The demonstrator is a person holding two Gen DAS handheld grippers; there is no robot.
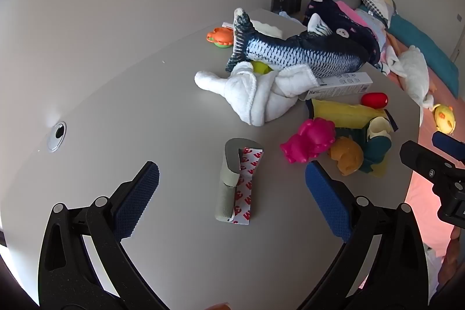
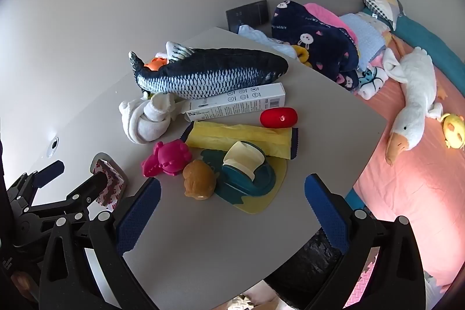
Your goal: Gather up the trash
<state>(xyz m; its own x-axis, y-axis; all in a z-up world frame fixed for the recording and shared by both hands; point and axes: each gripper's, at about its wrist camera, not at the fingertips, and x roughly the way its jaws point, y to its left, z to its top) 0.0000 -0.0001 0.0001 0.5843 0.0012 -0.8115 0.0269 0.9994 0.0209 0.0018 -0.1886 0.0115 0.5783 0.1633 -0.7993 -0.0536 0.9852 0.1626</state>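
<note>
Both claws hang over a pale grey table (image 1: 122, 106), tilted downward, and each stands wide apart with nothing between its blue pads. The left claw (image 1: 232, 193) frames the trash: a curled strip of grey foam tape with red-and-white printed backing (image 1: 237, 183), lying flat on the bare table just ahead of the fingertips and touching neither one. In the right wrist view that same strip (image 2: 109, 179) sits at the table's left edge, partly hidden behind the left claw's black linkage. The right claw (image 2: 232, 202) hovers above the near table corner, its pads spread to either side of a brown rubber toy (image 2: 200, 182) and a teal and cream holder (image 2: 247, 167) that rests on a translucent yellow mat (image 2: 261, 202). Beside these lie a magenta toy (image 2: 167, 159), a roll of yellow bags (image 2: 238, 135), a red egg-shaped thing (image 2: 279, 116), a long white box (image 2: 235, 103), a knotted white towel (image 2: 145, 119) and a plush fish (image 2: 209, 73), with an orange toy (image 1: 219, 37) beyond the fish's tail. To the right of the table a pink bed (image 2: 421, 193) carries a white plush goose (image 2: 412, 103), a yellow plush chick (image 2: 454, 131) and a heap of folded blankets (image 2: 316, 45).
</note>
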